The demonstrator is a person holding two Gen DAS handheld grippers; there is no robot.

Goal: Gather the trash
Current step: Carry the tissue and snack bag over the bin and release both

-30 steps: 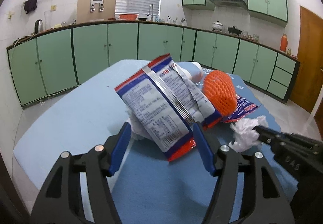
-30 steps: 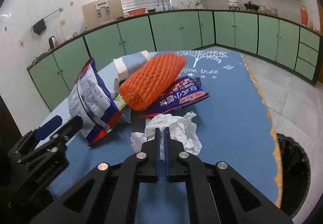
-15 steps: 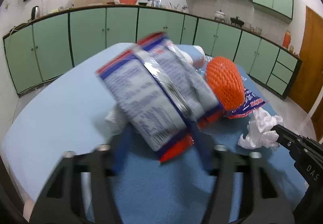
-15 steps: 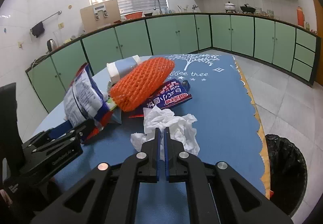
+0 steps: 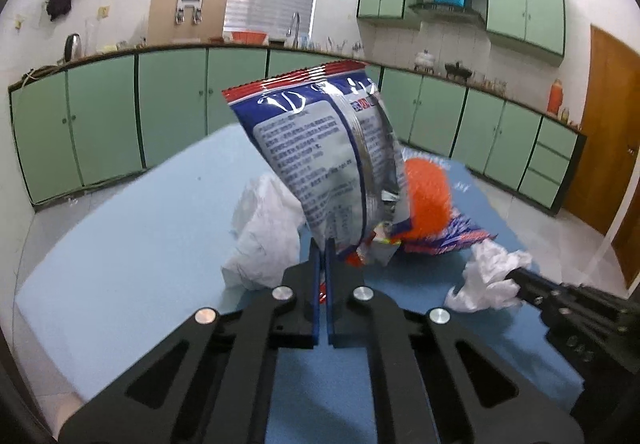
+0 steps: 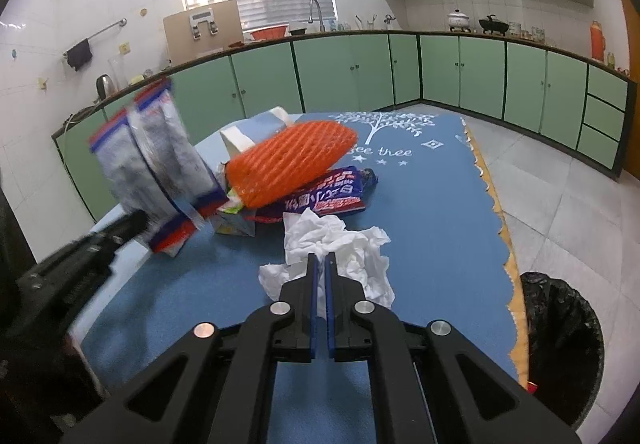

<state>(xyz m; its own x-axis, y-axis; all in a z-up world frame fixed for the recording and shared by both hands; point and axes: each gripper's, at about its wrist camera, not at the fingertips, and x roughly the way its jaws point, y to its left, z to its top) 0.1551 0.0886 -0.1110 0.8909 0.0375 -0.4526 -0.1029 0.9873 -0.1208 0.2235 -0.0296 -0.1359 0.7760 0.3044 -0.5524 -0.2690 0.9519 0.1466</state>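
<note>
Left wrist view: left gripper (image 5: pixel 322 250) low centre, blue pads pressed together on the bottom edge of the snack bag (image 5: pixel 332 160). Bag stands up from the pads, tilted toward upper left, red seal strip on top, printed silver back facing the camera, lifted off the blue table cover (image 5: pixel 132 228). Just left of the pads a crumpled white paper (image 5: pixel 264 232) lies on the cover. Behind the bag, centre right, the orange foam net (image 5: pixel 428 200) sits on a flat blue and red wrapper (image 5: pixel 460 236). Lower right: right gripper (image 5: pixel 516 276) comes in from the frame edge, its tip buried in a white tissue wad (image 5: pixel 488 276).

Right wrist view: right gripper (image 6: pixel 320 264) low centre, pads together, clamped on the near edge of the tissue wad (image 6: pixel 336 248), which rests on the table cover (image 6: pixel 432 228). Above it, centre frame, foam net (image 6: pixel 292 164) leans across the blue and red wrapper (image 6: pixel 328 196); a small crushed carton (image 6: pixel 234 222) lies at the net's left end, a blue and white box (image 6: pixel 256 128) behind it. Left side: snack bag (image 6: pixel 156 160), blurred, held upright by the left gripper (image 6: pixel 136 224), whose dark body fills the lower left. Lower right of frame, off the table edge, a bin with black liner (image 6: pixel 560 328) stands on the tiled floor. Green cabinets (image 6: pixel 352 72) run along the back.
</note>
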